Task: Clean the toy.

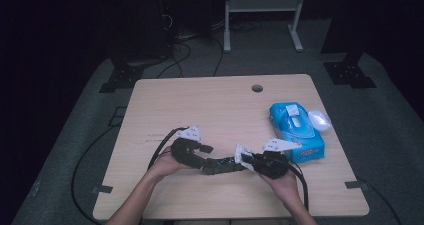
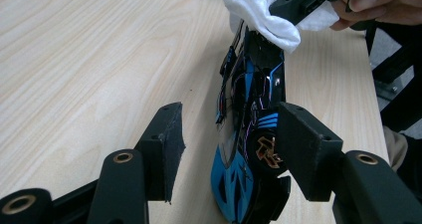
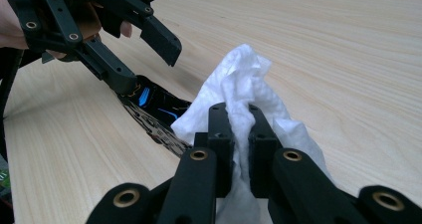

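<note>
The right gripper [image 3: 240, 129] is clamped on the soft white wipe [image 3: 239, 79], while the left gripper [image 2: 229, 139], its jaws half open, straddles the light, slippery, probably fragile shoe [image 2: 256, 99], best held by its sides.

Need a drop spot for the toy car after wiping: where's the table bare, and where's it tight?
Bare: the far-left stretch of the table out to the cable hole, and the near strip in front of the hands. Crowded: near middle, where both grippers meet over the toy car and white wipe; right edge holds the blue wipes pack.
</note>
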A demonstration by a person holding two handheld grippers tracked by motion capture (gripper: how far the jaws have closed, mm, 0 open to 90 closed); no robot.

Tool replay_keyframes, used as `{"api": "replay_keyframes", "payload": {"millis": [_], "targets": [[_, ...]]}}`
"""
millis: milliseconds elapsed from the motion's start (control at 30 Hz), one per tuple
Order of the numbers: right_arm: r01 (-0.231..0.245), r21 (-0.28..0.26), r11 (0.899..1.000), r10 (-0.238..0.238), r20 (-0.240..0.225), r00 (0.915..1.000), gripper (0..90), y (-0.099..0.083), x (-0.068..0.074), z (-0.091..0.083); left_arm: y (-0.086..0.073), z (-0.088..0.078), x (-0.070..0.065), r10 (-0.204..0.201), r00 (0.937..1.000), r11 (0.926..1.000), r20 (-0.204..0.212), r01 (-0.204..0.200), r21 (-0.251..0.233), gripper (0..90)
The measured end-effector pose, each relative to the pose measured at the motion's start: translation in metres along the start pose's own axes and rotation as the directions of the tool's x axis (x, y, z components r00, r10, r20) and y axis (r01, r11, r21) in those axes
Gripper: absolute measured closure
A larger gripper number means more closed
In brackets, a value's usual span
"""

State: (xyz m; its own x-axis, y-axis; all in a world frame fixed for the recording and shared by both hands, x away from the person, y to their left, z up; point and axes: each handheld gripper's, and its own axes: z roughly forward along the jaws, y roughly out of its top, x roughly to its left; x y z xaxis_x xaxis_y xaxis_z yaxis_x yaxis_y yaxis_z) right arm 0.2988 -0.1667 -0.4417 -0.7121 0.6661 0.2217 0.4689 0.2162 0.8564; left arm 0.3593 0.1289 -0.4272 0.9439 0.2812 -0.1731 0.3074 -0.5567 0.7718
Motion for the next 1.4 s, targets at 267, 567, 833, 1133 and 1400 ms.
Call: {"api": "replay_keyframes", "payload": {"millis": [267, 567, 833, 1133, 1400], "targets": [[0.004, 0.005, 1.000, -0.004, -0.007, 1.0000, 84.0, -0.001, 0.001, -0.002, -0.004, 0.000, -0.002, -0.026, 0.9996, 0.9995, 0.009, 0.026, -0.020, 44.4], [0.008, 0.010, 1.000, -0.008, -0.014, 0.9999, 84.0, -0.002, 0.003, -0.005, -0.004, 0.001, -0.008, -0.003, 1.0000, 1.0000, 0.009, 0.003, -0.006, 43.1], [0.023, 0.019, 1.000, -0.023, -0.019, 0.9996, 84.0, -0.004, 0.006, -0.008, -0.004, 0.002, -0.012, 0.008, 0.9999, 1.0000, 0.012, -0.008, 0.000, 41.7], [0.037, 0.040, 0.999, -0.036, -0.035, 0.9988, 83.9, -0.009, 0.011, -0.015, -0.005, 0.005, -0.023, 0.043, 0.9987, 0.9983, 0.028, -0.044, 0.037, 40.1], [0.071, 0.064, 0.995, -0.069, -0.043, 0.9967, 83.9, -0.014, 0.017, -0.020, -0.009, 0.008, -0.031, 0.076, 0.9964, 0.9956, 0.037, -0.078, 0.051, 40.0]]}}
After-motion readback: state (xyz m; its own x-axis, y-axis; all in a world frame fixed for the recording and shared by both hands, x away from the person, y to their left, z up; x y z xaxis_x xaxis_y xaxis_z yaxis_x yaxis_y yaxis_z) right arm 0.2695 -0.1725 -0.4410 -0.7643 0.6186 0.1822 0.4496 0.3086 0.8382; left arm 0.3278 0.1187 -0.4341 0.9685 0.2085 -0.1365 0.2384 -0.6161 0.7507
